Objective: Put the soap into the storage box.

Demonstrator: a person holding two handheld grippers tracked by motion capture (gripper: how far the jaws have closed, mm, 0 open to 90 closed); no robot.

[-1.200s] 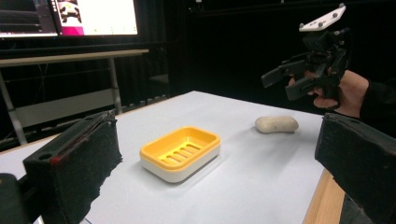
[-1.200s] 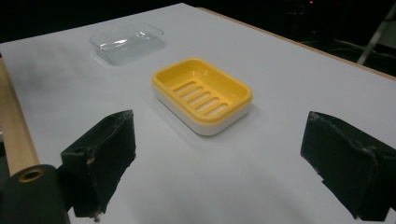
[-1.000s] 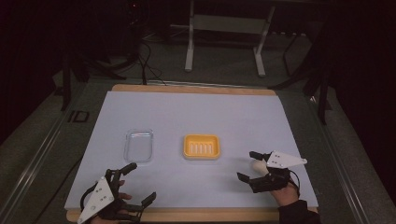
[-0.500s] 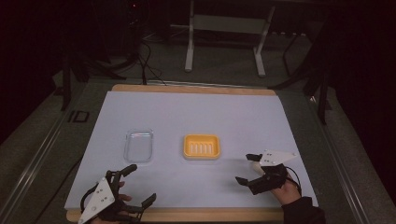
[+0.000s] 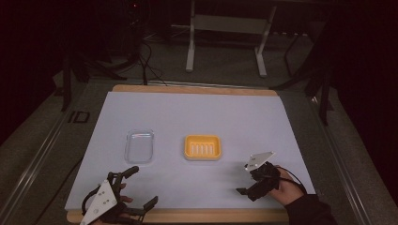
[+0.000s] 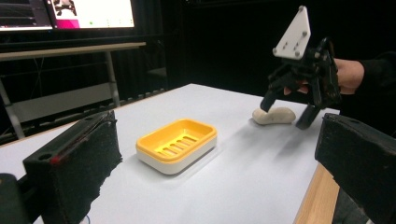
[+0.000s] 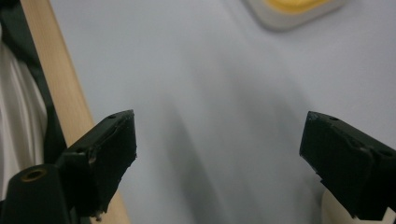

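Glossy yellow slotted soap dish point(image 5: 202, 147); smooth rounded cream lump point(image 6: 273, 115), perhaps soap.

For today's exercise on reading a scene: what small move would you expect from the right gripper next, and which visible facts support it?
Probably a slight shift to centre its jaws over the cream soap bar, then close. The right gripper hangs open just above the bar, which lies on the white table beside one jaw rather than squarely between them. The yellow soap dish sits empty nearby, a likely destination.
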